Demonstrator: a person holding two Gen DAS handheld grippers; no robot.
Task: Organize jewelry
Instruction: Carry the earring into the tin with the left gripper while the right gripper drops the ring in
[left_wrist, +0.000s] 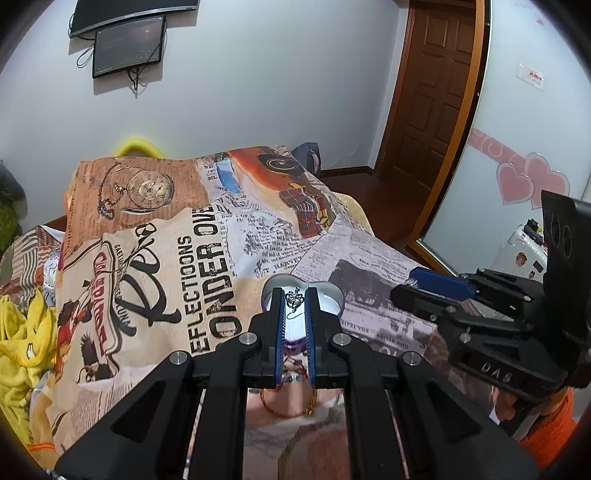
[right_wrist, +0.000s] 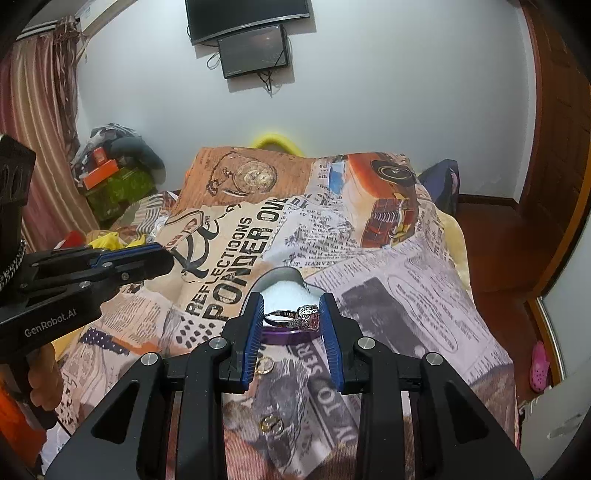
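The bed (right_wrist: 406, 266) carries everything, spread with a newsprint-patterned blanket (left_wrist: 155, 280), and on it sits the heart-shaped jewelry box (right_wrist: 280, 286), white inside with a purple wall. My right gripper (right_wrist: 291, 317) hovers over that box, pinching a silver ring (right_wrist: 295, 316) with a stone cluster between its blue pads. My left gripper (left_wrist: 294, 306) is closed on a small silver charm (left_wrist: 294, 301) above the same box. I judge I'm at the depositing step: the next move is to lower each piece into the box and part the pads gently. Two gold pieces (right_wrist: 265, 365) and a thin chain (left_wrist: 280, 404) lie loose on the blanket, not yet collected
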